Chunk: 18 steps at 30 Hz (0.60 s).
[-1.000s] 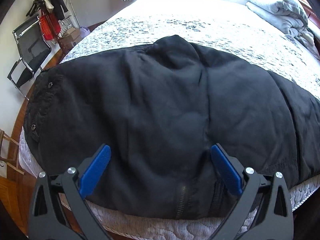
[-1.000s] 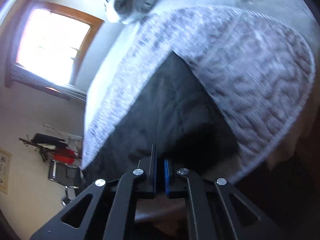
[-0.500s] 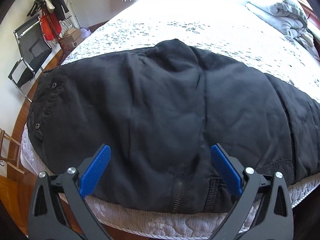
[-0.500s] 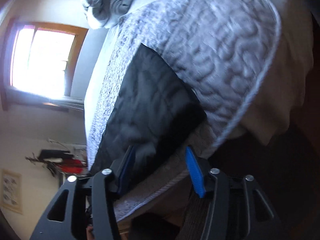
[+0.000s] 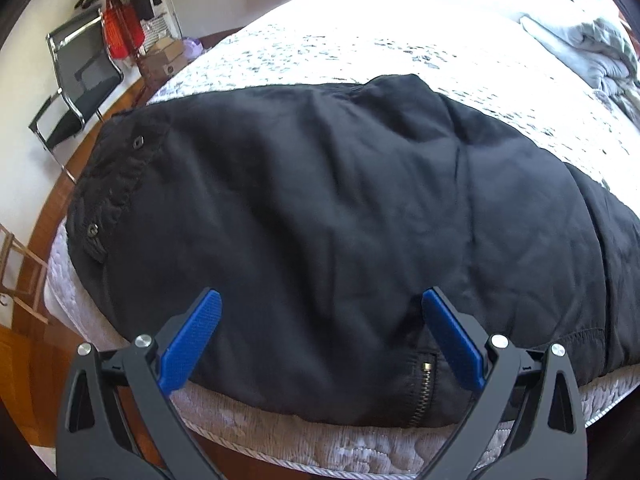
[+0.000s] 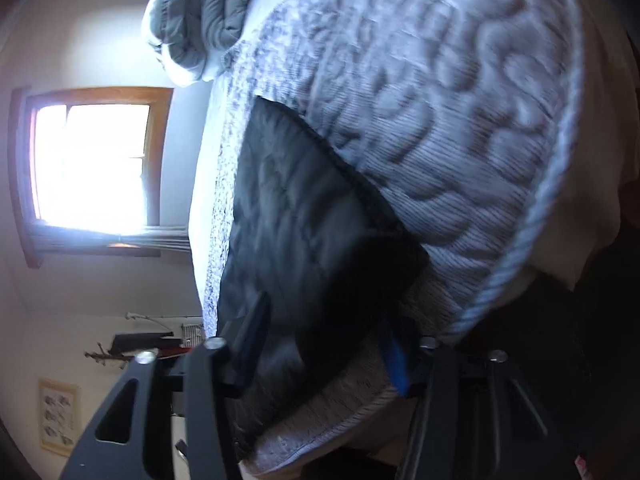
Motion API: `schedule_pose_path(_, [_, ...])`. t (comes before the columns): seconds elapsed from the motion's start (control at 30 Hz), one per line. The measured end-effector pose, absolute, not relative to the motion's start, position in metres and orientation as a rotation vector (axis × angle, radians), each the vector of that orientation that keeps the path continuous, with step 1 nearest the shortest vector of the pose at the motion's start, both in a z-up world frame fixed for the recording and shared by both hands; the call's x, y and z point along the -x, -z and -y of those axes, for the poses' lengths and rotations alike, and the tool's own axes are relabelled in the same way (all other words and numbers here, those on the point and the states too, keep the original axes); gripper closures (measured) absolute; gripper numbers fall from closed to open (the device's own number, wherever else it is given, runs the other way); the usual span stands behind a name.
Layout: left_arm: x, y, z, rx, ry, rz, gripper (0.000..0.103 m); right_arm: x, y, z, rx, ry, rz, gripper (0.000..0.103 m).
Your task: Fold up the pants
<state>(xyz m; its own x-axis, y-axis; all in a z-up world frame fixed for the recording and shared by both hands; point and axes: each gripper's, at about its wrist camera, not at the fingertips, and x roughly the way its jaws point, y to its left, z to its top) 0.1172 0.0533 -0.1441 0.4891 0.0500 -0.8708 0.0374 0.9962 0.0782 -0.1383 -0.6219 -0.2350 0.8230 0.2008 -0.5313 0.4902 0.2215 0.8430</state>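
Note:
Black pants [image 5: 320, 200] lie flat across the near end of the bed [image 5: 360, 40], waistband buttons at the left and the zipper [image 5: 424, 392] at the near mattress edge. My left gripper [image 5: 320, 296] hovers open just above the cloth beside the zipper, with nothing between its blue pads. In the right wrist view the picture is rolled on its side. There the pant leg's end [image 6: 300, 220] lies on the quilted mattress [image 6: 440, 120]. My right gripper [image 6: 322, 320] straddles that end, its jaws closing, with black cloth between them. I cannot see the pads pressing.
A black chair [image 5: 76, 92] and a clothes rack with a red item [image 5: 120, 28] stand at the far left on the wooden floor. A grey blanket [image 5: 592, 52] is heaped at the bed's far right. A bright window [image 6: 92, 160] fills the right wrist view's left side.
My right gripper went from shut to apart, rolled and sank onto the pant leg's end, which now sits between its fingers. The left gripper drew back slightly and stayed open.

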Motion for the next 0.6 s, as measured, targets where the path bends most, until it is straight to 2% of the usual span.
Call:
schedule_pose_path(0.03, [-0.118,0.145,-0.055,-0.086,-0.005,-1.063,0.002,0.134,0.232,0.622,-1.349,0.208,-0.605,0.083])
schedule_pose_path(0.2, [-0.125,0.153,-0.058,-0.045,-0.013,-1.087,0.002,0.104,0.194,0.631,-1.227,0.165,-0.599,0.09])
schedule_pose_path(0.43, [-0.15,0.159,-0.016,-0.08,0.049,-1.116,0.002,0.071,0.133,0.669,-1.07,0.143,-0.56,0.091])
schedule_pose_path(0.6, [-0.168,0.166,0.043,-0.143,0.136,-1.104,0.002,0.087,0.149,0.71,-1.077,0.282,-0.57,0.091])
